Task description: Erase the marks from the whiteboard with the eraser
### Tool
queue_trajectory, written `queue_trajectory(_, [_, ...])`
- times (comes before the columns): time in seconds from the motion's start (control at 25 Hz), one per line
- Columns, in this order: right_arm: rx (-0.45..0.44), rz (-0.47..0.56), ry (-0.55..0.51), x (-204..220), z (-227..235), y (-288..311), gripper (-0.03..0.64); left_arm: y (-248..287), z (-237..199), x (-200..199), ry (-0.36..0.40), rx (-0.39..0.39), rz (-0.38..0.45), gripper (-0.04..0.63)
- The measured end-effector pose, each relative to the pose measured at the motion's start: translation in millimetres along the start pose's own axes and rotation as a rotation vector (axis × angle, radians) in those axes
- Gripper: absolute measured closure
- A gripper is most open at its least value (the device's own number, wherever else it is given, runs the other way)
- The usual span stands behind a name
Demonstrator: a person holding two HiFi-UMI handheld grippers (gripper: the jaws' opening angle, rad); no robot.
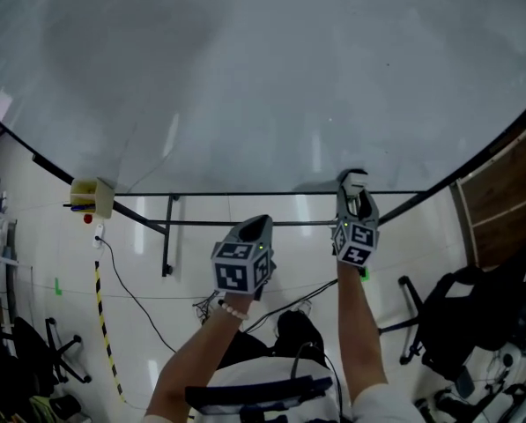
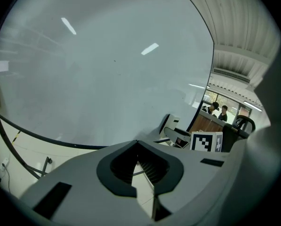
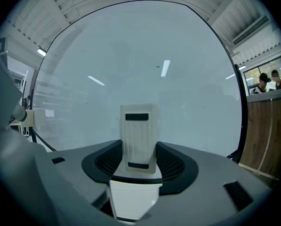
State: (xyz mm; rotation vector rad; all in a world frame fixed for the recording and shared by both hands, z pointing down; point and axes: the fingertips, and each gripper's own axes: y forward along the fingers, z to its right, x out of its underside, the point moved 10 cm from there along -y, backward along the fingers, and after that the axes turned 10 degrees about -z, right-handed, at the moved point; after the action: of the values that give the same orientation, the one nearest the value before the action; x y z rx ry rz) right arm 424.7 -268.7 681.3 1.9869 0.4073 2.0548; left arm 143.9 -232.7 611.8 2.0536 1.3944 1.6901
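Glossy white tiled floor (image 1: 51,263).
On it stand a black metal whiteboard stand (image 1: 167,245) and a black wheeled office chair (image 1: 452,302); a thin black cable (image 1: 126,286) and a yellow-and-black striped tape line (image 1: 102,329) lie across it.

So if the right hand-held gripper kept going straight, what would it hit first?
Probably the whiteboard: the right hand-held gripper points squarely at it, and the eraser clamped in its jaws sticks out front, so that would touch first. The gap is hard to judge.
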Motion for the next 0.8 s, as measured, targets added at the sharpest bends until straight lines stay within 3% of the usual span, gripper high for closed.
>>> queue_trajectory(0.48, [-0.032, 0.006, 0.013, -17.6, -167.7, -4.5, 0.365, -104.6, -100.5, 4.0, -0.028, -0.013, 0.068, 0.607])
queue_trajectory(0.8, [-0.066, 0.017, -0.034, -14.3, -279.0, 0.0, 0.365, -158.2, -173.9, 19.7, -0.036, -0.036, 0.075, 0.607])
